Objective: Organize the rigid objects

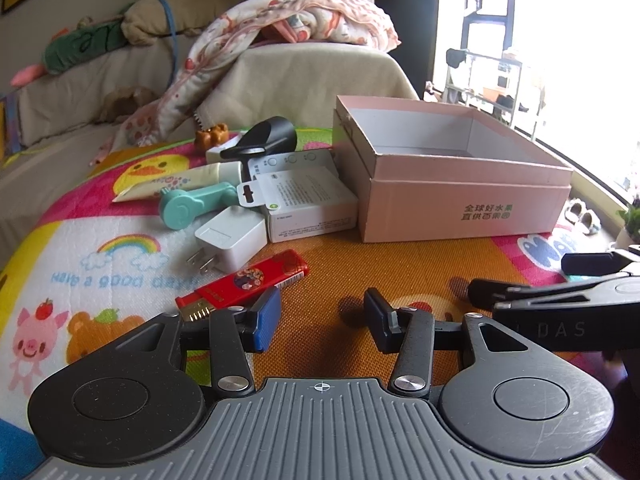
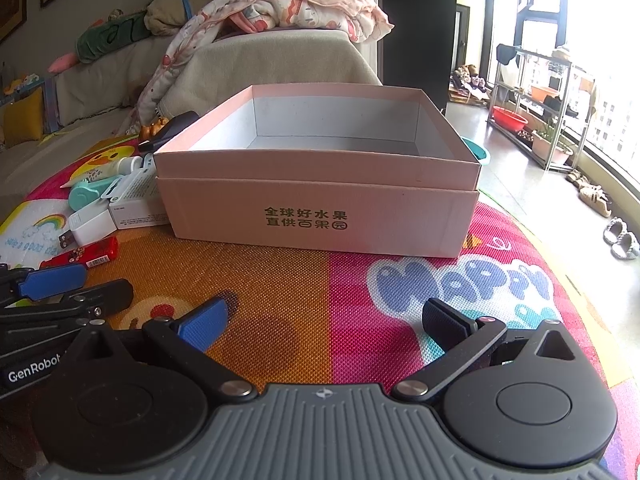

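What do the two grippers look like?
Both are black with grey ribbed bases and silver pivot screws. The left gripper and the right gripper each have one blue finger pad and one black. White lettering marks their sides.

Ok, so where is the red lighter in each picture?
Left wrist view: the red lighter lies on the mat, lower left of centre, just in front of the white plug and just beyond the left tongs' blue pad.
Right wrist view: the lighter is at the far left edge, about halfway down, below the plug.
Shared landmark: the pink box, to the lighter's right in both.
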Demonstrator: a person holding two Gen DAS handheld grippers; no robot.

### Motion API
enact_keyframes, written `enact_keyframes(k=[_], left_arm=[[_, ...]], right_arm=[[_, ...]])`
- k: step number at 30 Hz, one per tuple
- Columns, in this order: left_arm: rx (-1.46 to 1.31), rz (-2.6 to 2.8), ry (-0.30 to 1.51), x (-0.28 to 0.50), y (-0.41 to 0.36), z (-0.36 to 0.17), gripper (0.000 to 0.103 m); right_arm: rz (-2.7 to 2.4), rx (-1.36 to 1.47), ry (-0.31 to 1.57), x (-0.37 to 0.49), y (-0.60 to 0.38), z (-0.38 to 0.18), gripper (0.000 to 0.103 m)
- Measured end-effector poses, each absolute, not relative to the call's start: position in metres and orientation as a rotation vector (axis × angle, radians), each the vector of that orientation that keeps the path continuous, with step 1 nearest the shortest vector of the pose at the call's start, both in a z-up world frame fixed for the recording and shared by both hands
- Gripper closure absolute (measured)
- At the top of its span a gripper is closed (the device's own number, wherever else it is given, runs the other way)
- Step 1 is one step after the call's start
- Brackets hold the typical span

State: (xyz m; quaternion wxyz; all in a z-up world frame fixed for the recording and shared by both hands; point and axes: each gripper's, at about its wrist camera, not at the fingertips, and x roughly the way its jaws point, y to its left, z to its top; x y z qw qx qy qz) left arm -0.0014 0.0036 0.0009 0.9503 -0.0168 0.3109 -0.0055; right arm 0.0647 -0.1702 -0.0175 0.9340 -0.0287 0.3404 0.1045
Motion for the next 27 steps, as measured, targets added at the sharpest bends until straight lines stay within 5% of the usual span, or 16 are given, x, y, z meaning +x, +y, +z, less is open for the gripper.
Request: enact_keyframes(k=[12, 19, 27], left_arm=[[-0.001, -0.115, 0.449, -0.02, 0.028, 0.04, 0.052], [-0.059, -0.144, 0.67, 0.049, 0.089, 0.027, 0.055], [-0.026, -0.15, 0.693, 0.07, 0.09, 0.009, 0.06]], right_arm=[[0.278, -0.089, 0.785, 0.073, -0.172, -0.012, 0.0], [0.286, -0.093, 0.758, 0.068, -0.174, -0.013, 0.0], [0.312, -0.118, 0.752, 0.065, -0.169, -0.012, 0.0]])
